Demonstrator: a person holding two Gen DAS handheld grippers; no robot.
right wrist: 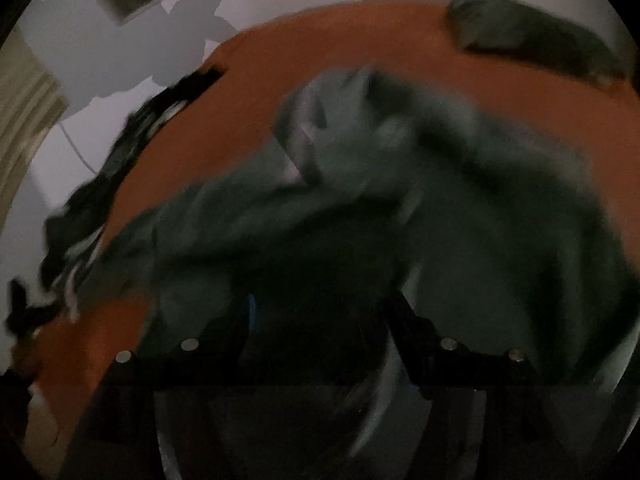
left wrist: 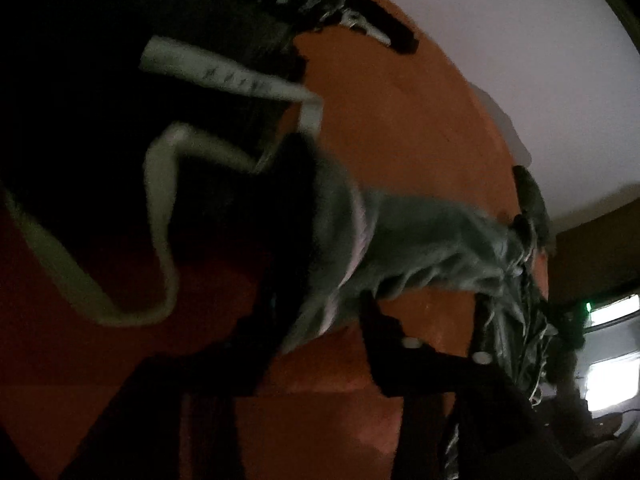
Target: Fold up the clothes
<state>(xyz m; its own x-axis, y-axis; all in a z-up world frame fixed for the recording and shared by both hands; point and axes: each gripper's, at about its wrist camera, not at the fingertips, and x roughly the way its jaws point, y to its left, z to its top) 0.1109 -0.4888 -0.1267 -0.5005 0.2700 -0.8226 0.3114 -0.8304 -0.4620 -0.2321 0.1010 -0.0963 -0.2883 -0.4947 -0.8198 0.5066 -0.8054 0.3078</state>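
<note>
Both views are dim and smeared with motion blur, so fine detail is lost.

In the left wrist view, a grey-green garment (left wrist: 420,240) stretches across the middle of the picture above an orange surface (left wrist: 400,120) (a bed or a covered bench; I cannot tell which). Its near end runs down into the left gripper (left wrist: 320,328), whose dark fingers (left wrist: 384,344) stand on either side of the cloth. The fabric appears pinched there, though the blur and darkness keep me from saying so firmly. The garment's far right end bunches into tight folds around a second dark shape at the right edge. On the left of the picture hangs a black garment (left wrist: 100,100) with pale drawstrings (left wrist: 224,72) looping down from it.

In the right wrist view, the same grey-green garment (right wrist: 400,200) fills the centre as a rumpled heap over the orange surface (right wrist: 320,48). The right gripper (right wrist: 320,344) sits at the near edge with cloth lying between and over its fingers (right wrist: 424,344). Whether they are clamped on it cannot be told. At the far right lies another dark green bundle (right wrist: 532,36), well apart from the main garment. Along the left edge of the orange surface lies a dark pile of cloth (right wrist: 120,168), against a pale wall (right wrist: 120,60).
</note>
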